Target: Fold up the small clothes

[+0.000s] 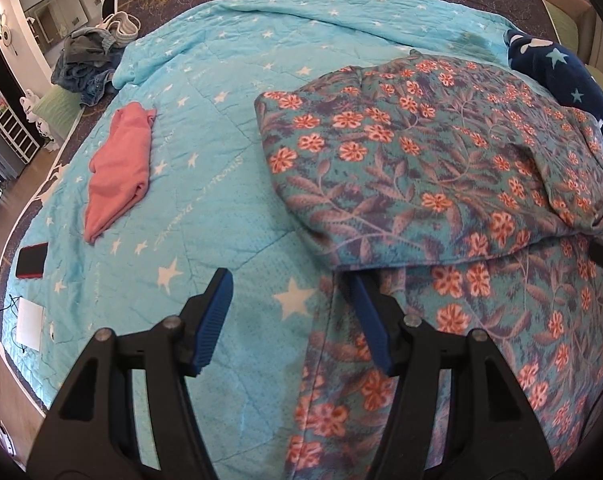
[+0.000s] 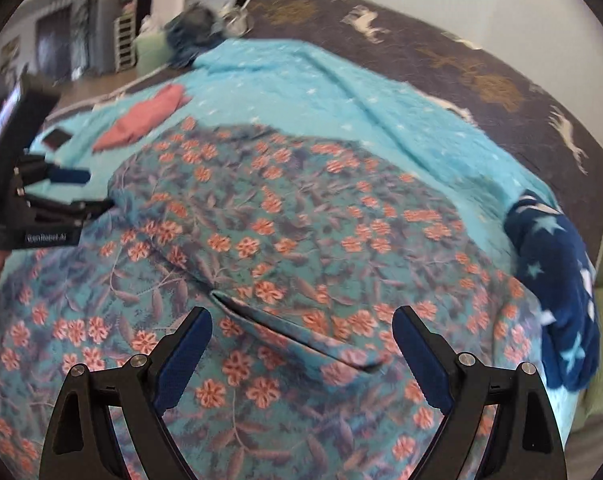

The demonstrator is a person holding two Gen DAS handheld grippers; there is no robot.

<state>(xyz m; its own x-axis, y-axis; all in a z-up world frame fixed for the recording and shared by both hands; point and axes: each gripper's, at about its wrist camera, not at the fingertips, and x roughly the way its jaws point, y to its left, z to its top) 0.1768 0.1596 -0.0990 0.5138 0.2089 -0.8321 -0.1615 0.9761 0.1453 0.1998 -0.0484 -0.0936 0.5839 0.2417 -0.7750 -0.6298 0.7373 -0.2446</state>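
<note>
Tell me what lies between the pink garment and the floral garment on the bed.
Only bare star-print quilt separates the pink garment from the floral garment, clearest in the left wrist view.

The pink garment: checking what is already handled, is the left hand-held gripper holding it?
No, the pink garment lies apart on the blanket, and the left hand-held gripper is open.

Both left tongs [image 1: 291,280] and right tongs [image 2: 303,320] stand spread wide, gripping nothing.
</note>
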